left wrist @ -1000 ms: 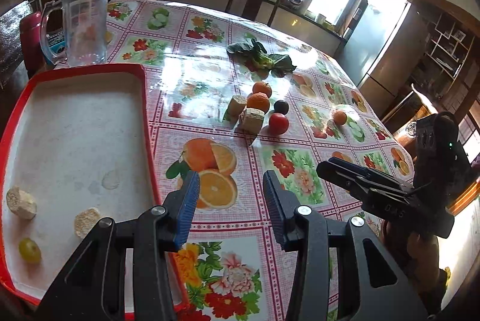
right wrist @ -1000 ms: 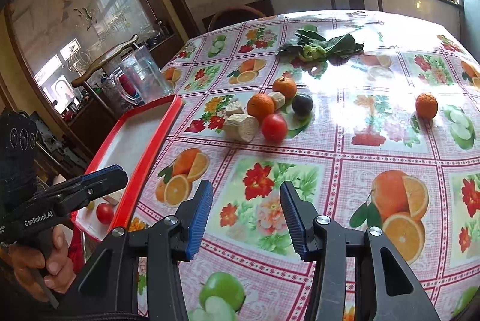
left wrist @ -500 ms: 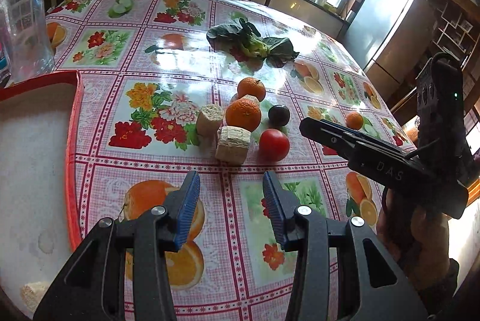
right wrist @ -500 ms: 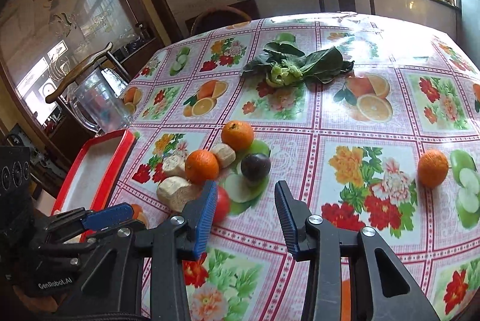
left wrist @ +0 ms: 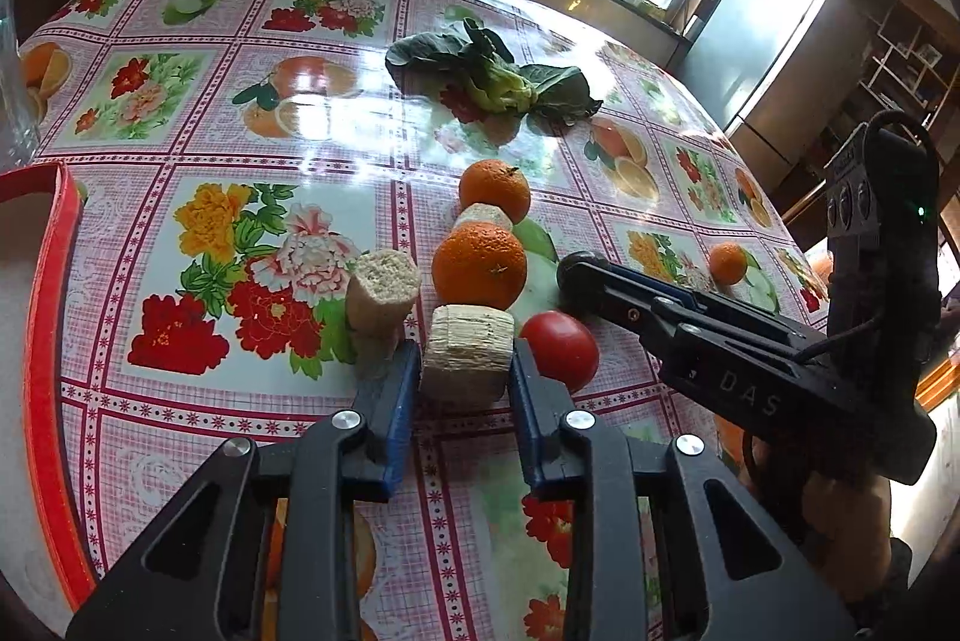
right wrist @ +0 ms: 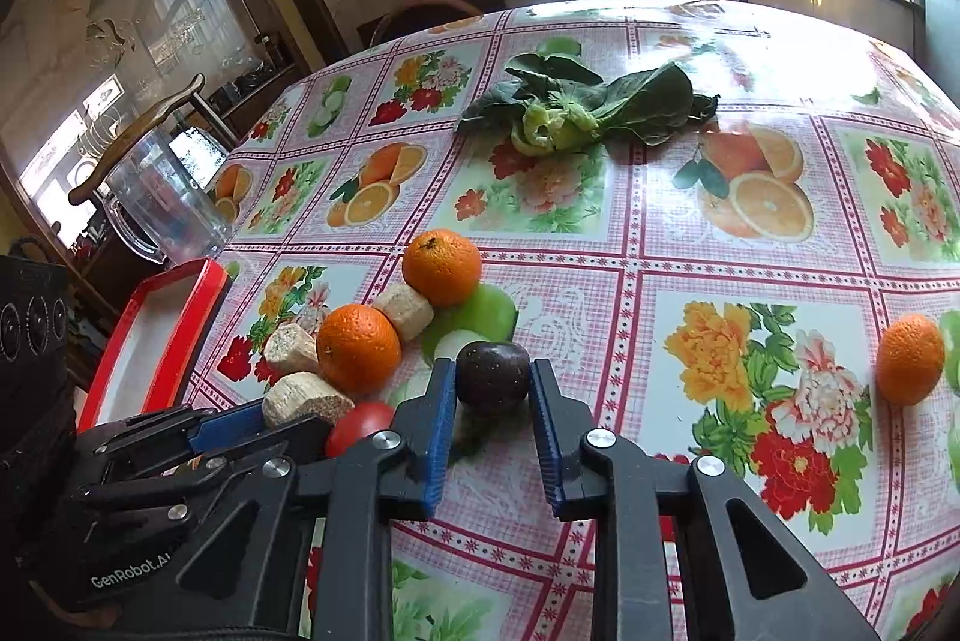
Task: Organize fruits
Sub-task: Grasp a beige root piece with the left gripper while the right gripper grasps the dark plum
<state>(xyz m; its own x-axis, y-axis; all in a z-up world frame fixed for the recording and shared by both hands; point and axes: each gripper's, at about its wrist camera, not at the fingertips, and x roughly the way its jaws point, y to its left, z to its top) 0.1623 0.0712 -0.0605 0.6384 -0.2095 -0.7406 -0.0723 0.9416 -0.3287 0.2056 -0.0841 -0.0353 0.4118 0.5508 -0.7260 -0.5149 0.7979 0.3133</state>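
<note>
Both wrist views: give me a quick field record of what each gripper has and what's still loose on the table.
left gripper: jaws have just been closing, pads now pressing a beige cut chunk
right gripper: jaws have just been closing, now shut on a dark plum
loose in the cluster: red tomato, two oranges, two more beige chunks
off alone: small orange, to the right
far side: leafy greens
red tray: left edge of the table, contents not visible

Both hand-held grippers [left wrist: 462, 377] [right wrist: 493, 401] freshly clamped, angled downward
</note>
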